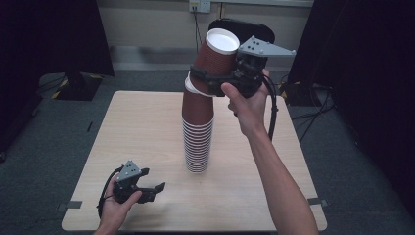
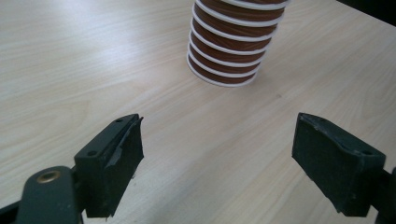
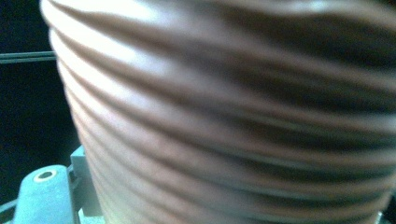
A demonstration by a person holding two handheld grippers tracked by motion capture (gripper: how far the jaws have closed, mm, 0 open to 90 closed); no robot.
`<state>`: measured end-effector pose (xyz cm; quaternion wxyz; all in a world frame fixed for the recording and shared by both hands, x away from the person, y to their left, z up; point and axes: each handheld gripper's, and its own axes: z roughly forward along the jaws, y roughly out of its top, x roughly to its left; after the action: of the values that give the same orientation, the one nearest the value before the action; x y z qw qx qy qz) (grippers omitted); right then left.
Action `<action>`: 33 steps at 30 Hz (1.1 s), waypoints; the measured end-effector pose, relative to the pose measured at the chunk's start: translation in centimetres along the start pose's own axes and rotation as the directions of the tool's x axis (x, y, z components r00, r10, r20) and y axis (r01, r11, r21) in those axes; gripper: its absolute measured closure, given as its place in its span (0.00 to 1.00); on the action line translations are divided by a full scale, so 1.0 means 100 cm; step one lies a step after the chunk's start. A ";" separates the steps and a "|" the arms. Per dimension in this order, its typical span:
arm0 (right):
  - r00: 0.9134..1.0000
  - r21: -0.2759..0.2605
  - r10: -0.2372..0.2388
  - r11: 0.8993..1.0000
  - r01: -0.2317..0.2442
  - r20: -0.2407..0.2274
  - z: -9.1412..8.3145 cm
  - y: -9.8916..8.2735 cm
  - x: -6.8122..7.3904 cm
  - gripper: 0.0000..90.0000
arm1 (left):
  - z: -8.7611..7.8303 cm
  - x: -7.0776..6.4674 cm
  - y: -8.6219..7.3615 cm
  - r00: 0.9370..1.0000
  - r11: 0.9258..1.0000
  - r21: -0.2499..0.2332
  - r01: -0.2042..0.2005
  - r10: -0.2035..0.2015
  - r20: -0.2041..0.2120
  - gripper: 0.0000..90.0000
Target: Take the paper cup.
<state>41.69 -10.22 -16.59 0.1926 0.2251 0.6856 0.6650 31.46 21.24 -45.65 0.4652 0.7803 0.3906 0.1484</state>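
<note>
The light wooden desk [image 1: 147, 127] stands on grey carpet [image 1: 49, 132] in a dim room, a pale wall with a socket [image 1: 199, 5] behind it. Near its front left corner the left gripper [image 1: 155, 188] rests, jaws spread and empty. At the desk's middle stands the stack of brown paper cups [image 1: 197, 142]; above it the right gripper [image 1: 208, 81] clamps the tilted top cup [image 1: 215, 54], its rim just clear of the stack.
</note>
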 end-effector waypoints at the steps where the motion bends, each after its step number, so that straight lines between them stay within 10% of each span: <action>1: 1.000 -0.002 -0.003 1.000 0.003 0.011 -0.005 0.000 -0.002 0.16 | 0.000 0.000 0.000 1.000 1.000 -0.013 0.007 -0.007 0.005 0.18; 16: 0.996 0.016 0.004 1.000 -0.006 0.086 -0.049 -0.010 -0.018 0.16 | 0.002 -0.013 0.004 0.999 0.997 -0.071 -0.032 0.035 0.034 0.20; 33: 0.985 0.069 0.100 0.991 -0.111 0.137 -0.098 -0.074 -0.032 0.16 | 0.013 -0.048 0.040 0.987 0.979 -0.171 -0.110 0.127 0.097 0.18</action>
<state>38.46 -20.19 -23.71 0.1936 0.3122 0.6833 0.6310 30.95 15.80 -42.34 0.5388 0.7679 0.3042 0.1655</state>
